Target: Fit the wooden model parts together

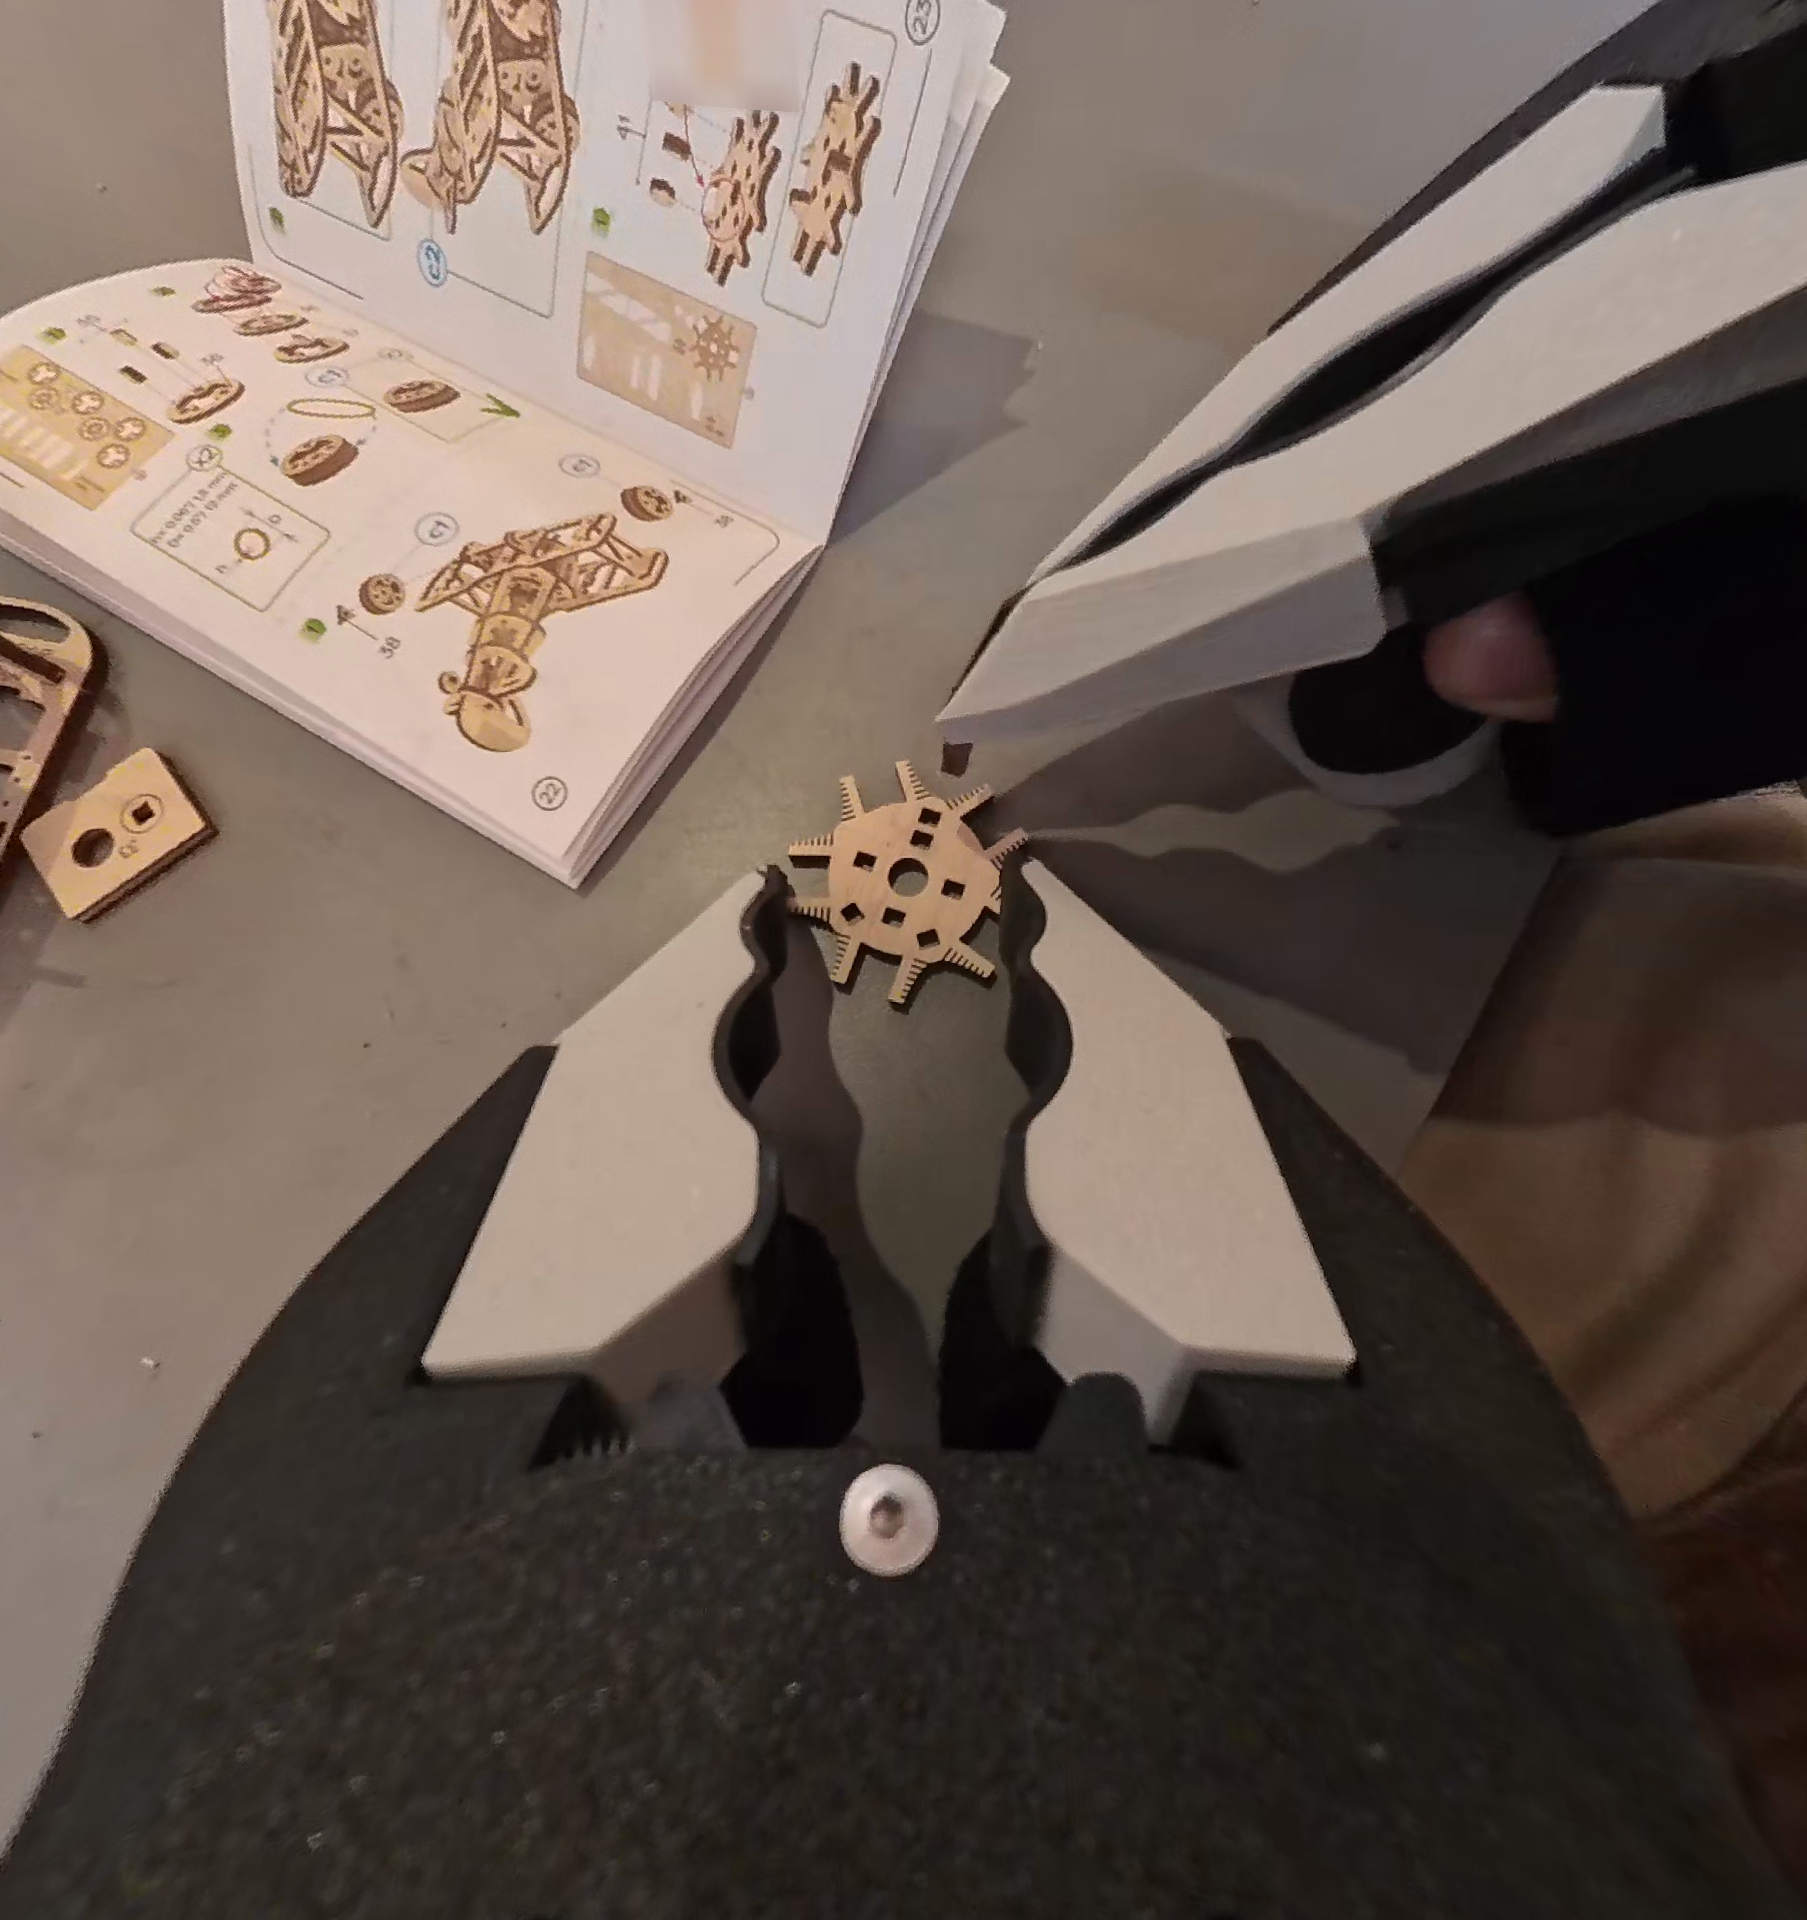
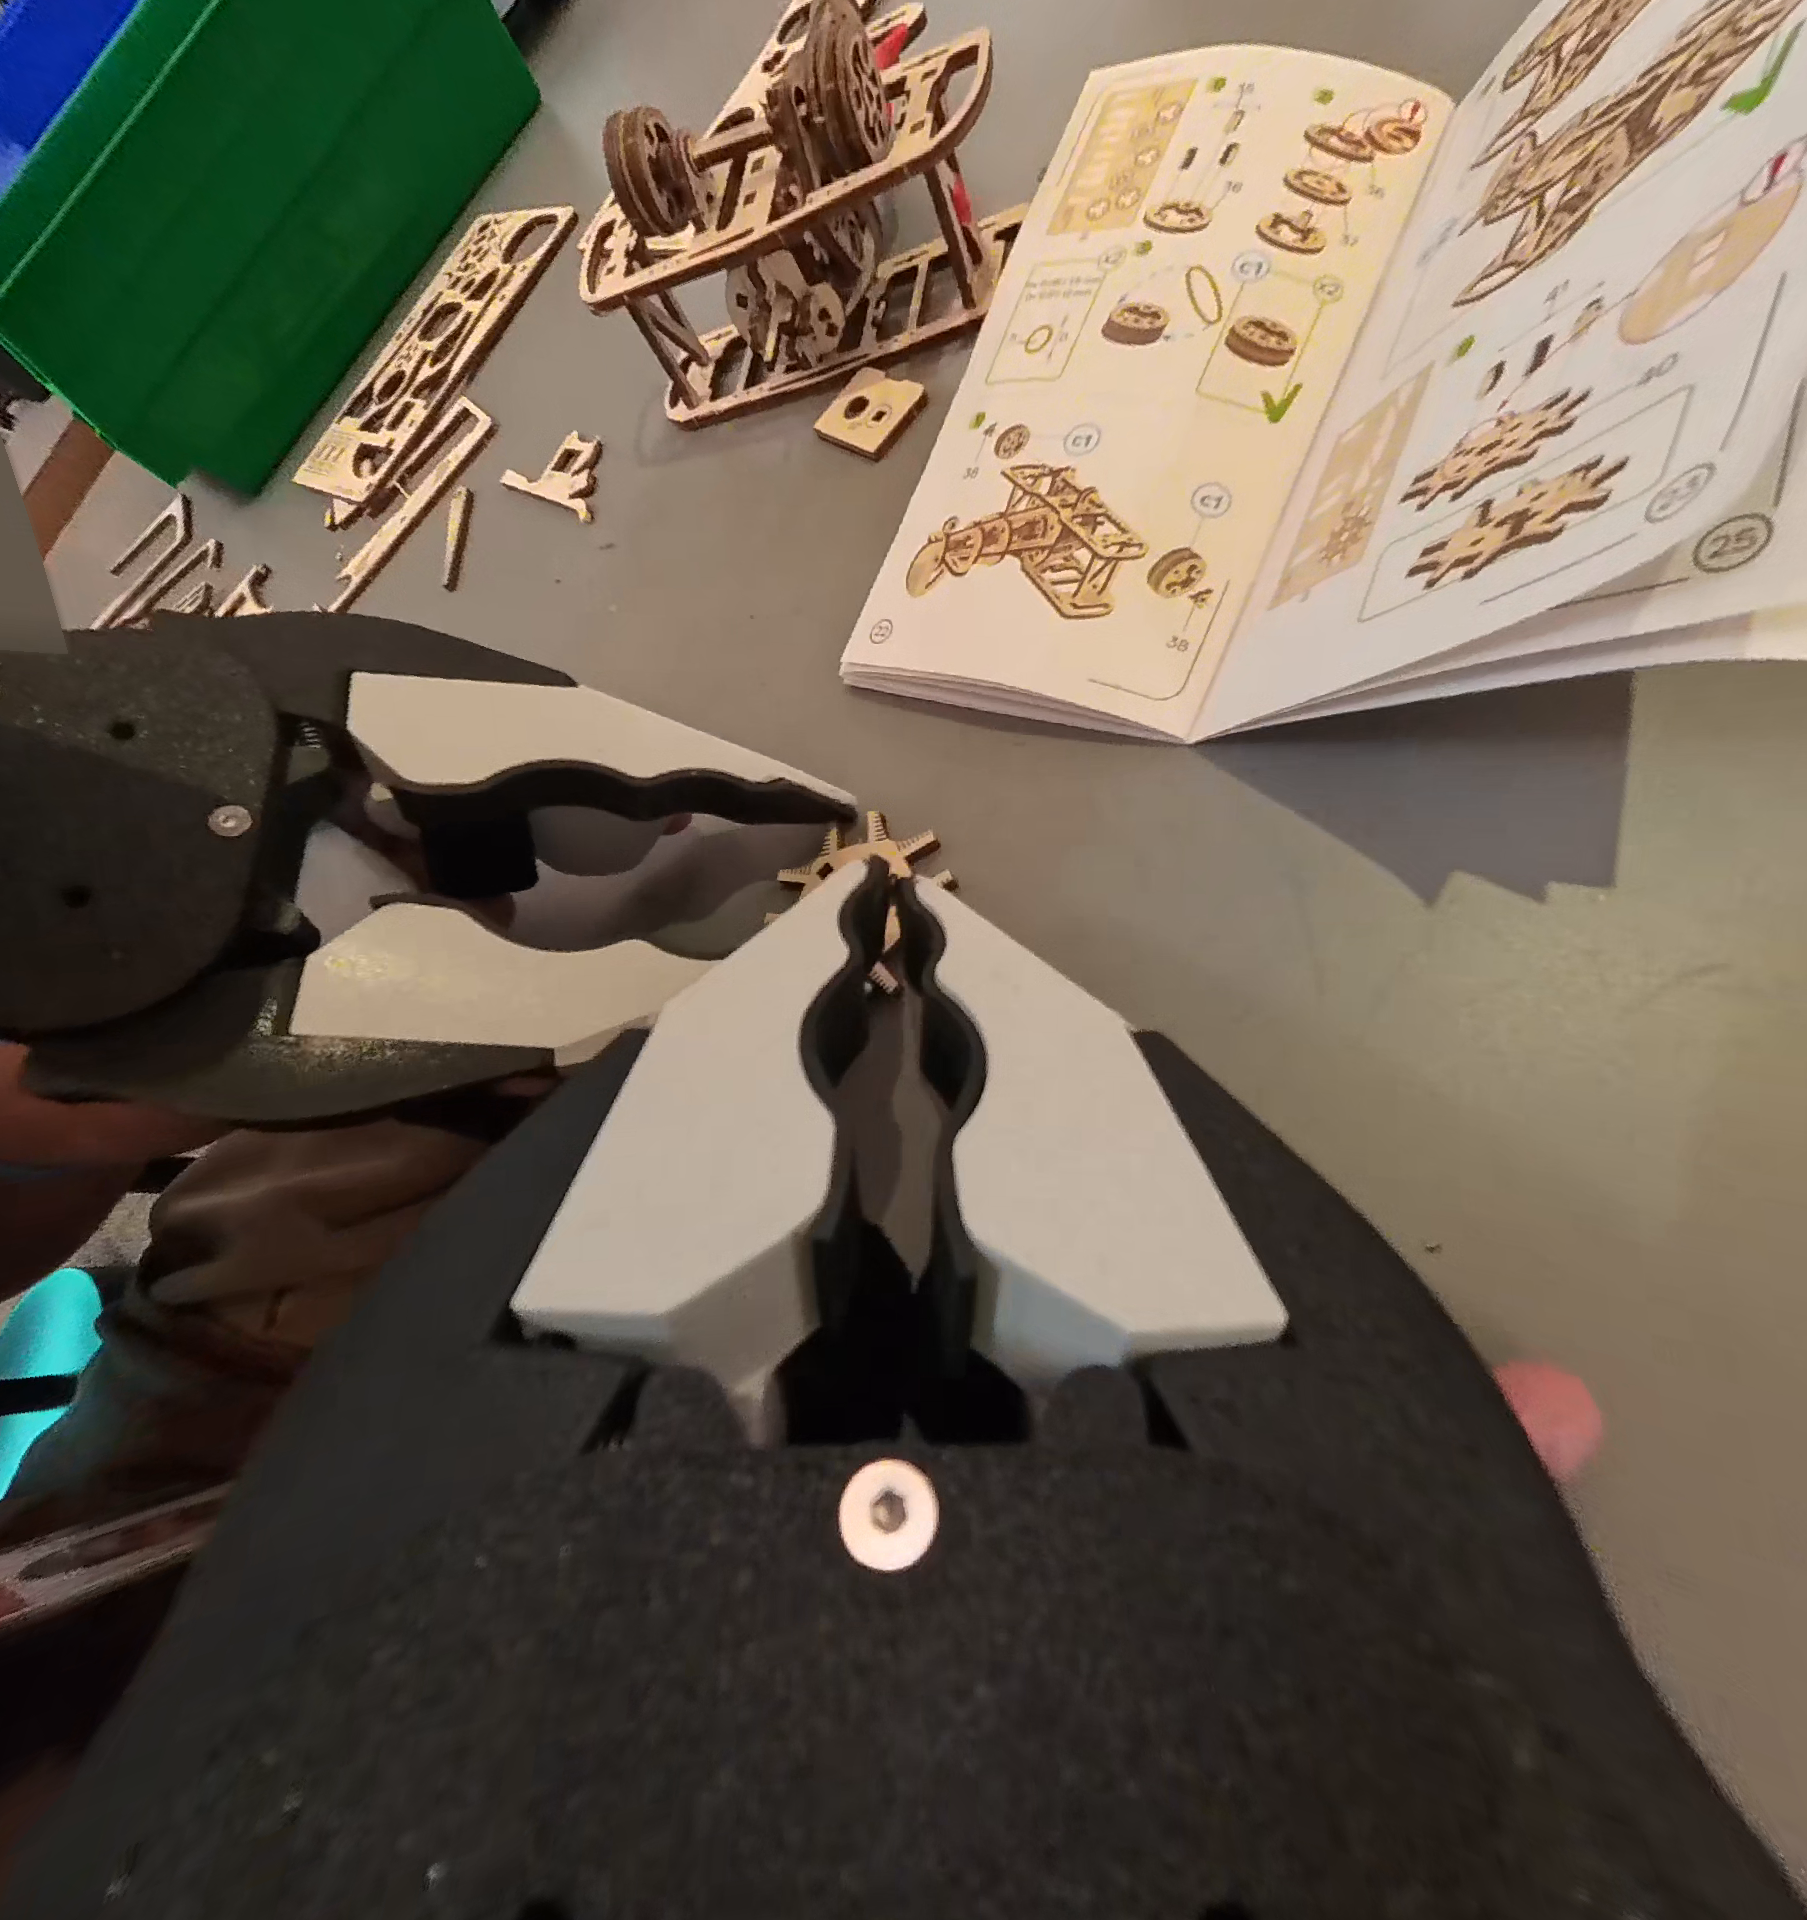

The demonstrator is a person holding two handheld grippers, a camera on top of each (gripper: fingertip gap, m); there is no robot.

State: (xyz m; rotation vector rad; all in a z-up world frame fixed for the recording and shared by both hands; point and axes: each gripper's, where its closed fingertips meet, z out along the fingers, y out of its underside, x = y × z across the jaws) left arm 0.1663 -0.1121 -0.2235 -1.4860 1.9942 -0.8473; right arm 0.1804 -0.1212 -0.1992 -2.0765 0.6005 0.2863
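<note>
A flat star-shaped wooden part with toothed spokes, a round centre hole and several square holes lies on the grey table. My left gripper brackets it, and both fingertips touch its spokes. My right gripper comes in from the upper right, shut on a small dark wooden piece just above the star's far edge. In the right wrist view my right gripper is pinched shut over the star part, with the small piece between its pads. My left gripper shows at the left.
An open instruction booklet lies behind. A partly built wooden model, cut-out sheets, loose offcuts and a small square plate lie at the back left beside a green box. The table edge is near right. Only a small space, under 4 cm, lies between the two pairs of fingers. It is some 12 cm from my left tips to the small square plate. Seen from the right wrist view as well.
</note>
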